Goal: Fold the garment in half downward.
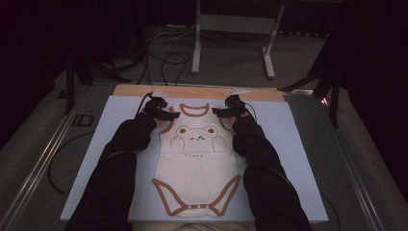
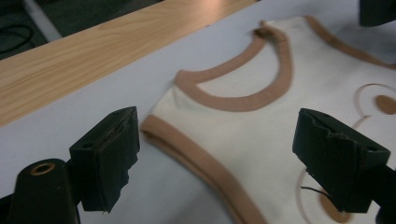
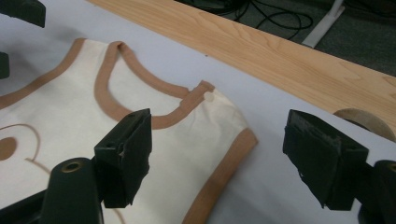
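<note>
A dim lab or recording studio: a white board [image 1: 298,159] lies on a wooden table [image 1: 192,91] set up as a test bench, with black cables [image 1: 168,62] strewn over grey carpet [image 1: 231,57], a metal stand [image 1: 235,29] behind and dark curtains [image 1: 375,72] around it.

1. The baby bodysuit [image 1: 197,166] is cream with brown binding around the neck, armholes and leg openings.
2. A bear face is printed on its chest, with a short line of small lettering under it.
3. It lies flat and face up on the white board [image 1: 288,144], at the middle, neck toward the far edge and snap crotch close to the near edge.
</note>
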Demonstrator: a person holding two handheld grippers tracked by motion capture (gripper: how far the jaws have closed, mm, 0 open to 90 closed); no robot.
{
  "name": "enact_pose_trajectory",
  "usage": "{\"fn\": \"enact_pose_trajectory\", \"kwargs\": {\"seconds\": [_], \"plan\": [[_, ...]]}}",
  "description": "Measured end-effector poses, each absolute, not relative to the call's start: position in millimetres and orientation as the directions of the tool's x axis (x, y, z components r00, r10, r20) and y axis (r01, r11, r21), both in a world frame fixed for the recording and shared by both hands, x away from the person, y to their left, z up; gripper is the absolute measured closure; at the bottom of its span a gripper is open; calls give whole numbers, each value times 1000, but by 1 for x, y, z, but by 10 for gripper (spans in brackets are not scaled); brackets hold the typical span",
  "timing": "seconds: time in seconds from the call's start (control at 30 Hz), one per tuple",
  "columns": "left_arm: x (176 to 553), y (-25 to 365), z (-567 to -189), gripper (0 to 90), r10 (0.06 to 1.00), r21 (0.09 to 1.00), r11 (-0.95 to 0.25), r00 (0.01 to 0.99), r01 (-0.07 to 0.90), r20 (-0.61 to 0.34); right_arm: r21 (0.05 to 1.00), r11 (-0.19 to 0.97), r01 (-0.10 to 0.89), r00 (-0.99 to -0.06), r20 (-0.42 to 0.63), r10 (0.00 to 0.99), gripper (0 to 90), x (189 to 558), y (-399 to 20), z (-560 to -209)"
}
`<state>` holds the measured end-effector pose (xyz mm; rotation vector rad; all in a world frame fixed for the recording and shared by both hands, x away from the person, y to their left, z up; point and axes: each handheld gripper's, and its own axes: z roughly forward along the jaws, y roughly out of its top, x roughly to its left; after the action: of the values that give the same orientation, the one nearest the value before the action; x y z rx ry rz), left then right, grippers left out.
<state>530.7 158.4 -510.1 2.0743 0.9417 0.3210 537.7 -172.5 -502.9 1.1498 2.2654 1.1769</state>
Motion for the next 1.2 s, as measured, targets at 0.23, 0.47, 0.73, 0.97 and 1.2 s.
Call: {"fn": "enact_pose_trajectory", "kwargs": {"seconds": [0.23,0.47,0.73,0.97,1.2], "plan": [[541,161,-518,253,719,746,-405,688,529,-98,782,336,525,-605,65,794,259,550,-170,-508],[546,162,-526,330,718,723,-421,688,547,-103,760,346,550,-603,75,794,293,556,-168,-516],[544,159,-530,446,723,722,-428,686,544,-88,729,388,564,-613,54,788,383,557,-160,-522],[544,156,-528,582,737,708,-451,674,544,-49,713,412,568,-606,23,795,506,556,-158,-528],[542,151,-527,682,741,703,-452,669,549,-46,703,436,562,-618,7,786,688,556,-156,-526]]}}
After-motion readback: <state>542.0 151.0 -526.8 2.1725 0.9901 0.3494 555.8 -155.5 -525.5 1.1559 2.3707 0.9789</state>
